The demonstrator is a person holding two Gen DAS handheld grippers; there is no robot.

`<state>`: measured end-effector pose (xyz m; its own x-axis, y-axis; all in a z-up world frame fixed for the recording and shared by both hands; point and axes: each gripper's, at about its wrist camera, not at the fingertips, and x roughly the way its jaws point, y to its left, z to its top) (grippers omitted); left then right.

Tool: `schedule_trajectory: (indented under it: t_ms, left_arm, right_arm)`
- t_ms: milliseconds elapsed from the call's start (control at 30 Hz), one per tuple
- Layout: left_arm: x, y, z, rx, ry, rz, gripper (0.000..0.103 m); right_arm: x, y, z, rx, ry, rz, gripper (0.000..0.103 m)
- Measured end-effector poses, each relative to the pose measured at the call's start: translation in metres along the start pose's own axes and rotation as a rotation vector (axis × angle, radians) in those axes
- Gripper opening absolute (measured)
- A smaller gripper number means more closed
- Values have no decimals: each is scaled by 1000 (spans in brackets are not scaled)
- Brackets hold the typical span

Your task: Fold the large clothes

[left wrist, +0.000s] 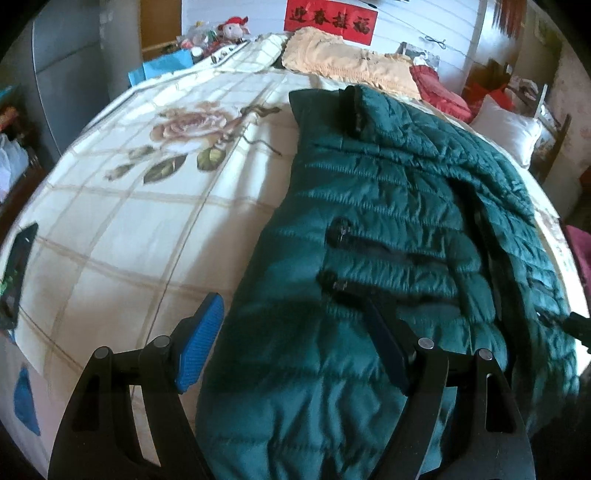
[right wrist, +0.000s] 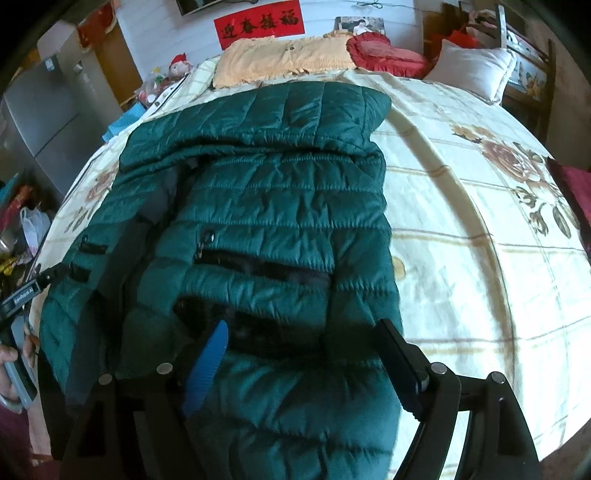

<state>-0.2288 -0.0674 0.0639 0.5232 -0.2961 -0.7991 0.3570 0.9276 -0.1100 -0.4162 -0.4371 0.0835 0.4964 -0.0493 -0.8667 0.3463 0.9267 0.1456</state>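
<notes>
Quilted green jacket lies spread on the bed, collar end toward the pillows and hem end toward you. It covers the right half of the bedspread in the left wrist view and the left half in the right wrist view. Two zipped pockets show on the panel near your left hand-held gripper, and one long zipped pocket shows on the panel ahead of your right hand-held gripper.

Your left hand-held gripper stands wide open over the jacket's near edge. Its blue-padded left finger sits above bare bedspread just beside the jacket, and its other finger sits over the fabric. It holds nothing.

Your right hand-held gripper is also wide open, both fingers above the jacket's lower part, with the blue pad on the left. Whether the fingertips touch the fabric, you cannot tell from these views; nothing is pinched between them.

At the head of the bed lie an orange blanket, a red cushion and a white pillow. A red banner with dark characters hangs on the wall behind them.
</notes>
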Motion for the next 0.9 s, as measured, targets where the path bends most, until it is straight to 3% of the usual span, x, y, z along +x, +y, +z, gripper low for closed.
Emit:
schedule_trajectory:
  t_ms: [300, 467, 900]
  left_arm:
    - [-2, 45, -21, -96, 100, -79, 78]
    - [2, 48, -29, -119, 141, -121, 78]
    - [6, 20, -31, -13, 169, -163, 85]
  right_arm:
    - [-11, -35, -31, 92, 61, 44, 82]
    - [-3, -42, -45, 148, 105, 153, 82]
    - [4, -17, -47, 95, 88, 322, 89]
